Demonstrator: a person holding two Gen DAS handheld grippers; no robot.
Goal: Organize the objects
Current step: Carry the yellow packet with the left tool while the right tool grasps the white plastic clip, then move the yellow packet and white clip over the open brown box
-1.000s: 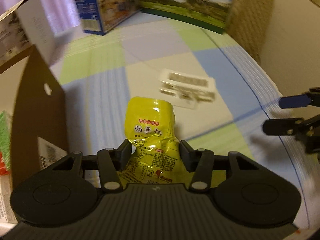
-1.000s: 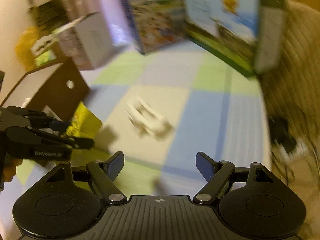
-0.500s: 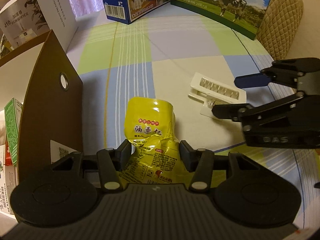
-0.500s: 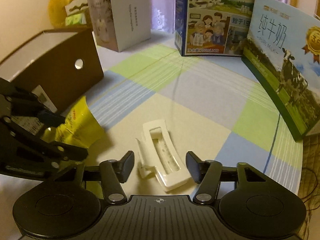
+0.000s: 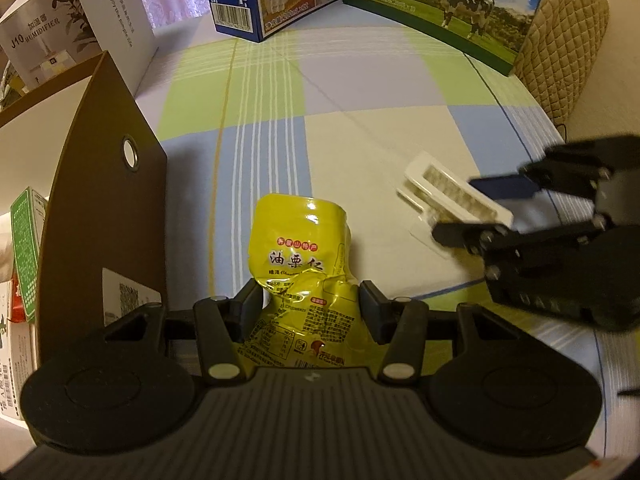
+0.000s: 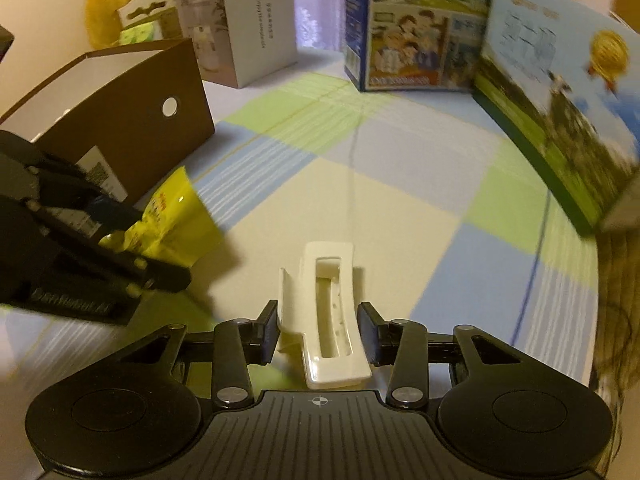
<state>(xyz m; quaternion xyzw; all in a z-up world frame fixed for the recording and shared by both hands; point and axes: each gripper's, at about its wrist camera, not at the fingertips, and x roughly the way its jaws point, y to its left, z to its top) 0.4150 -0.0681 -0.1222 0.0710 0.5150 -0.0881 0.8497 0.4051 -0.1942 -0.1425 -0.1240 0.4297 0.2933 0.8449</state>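
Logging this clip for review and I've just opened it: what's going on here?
A person is tidying a table with a handheld gripper in each hand. The left gripper is clamped on a crumpled yellow snack pouch, beside an open brown box. The right gripper is closing around a white plastic clip that lies on the checked tablecloth; the clip sits between its fingers, not yet lifted. Cartons stand along the back.

milk box (image 6: 560,92) blurred, pouch (image 5: 304,264) base hidden
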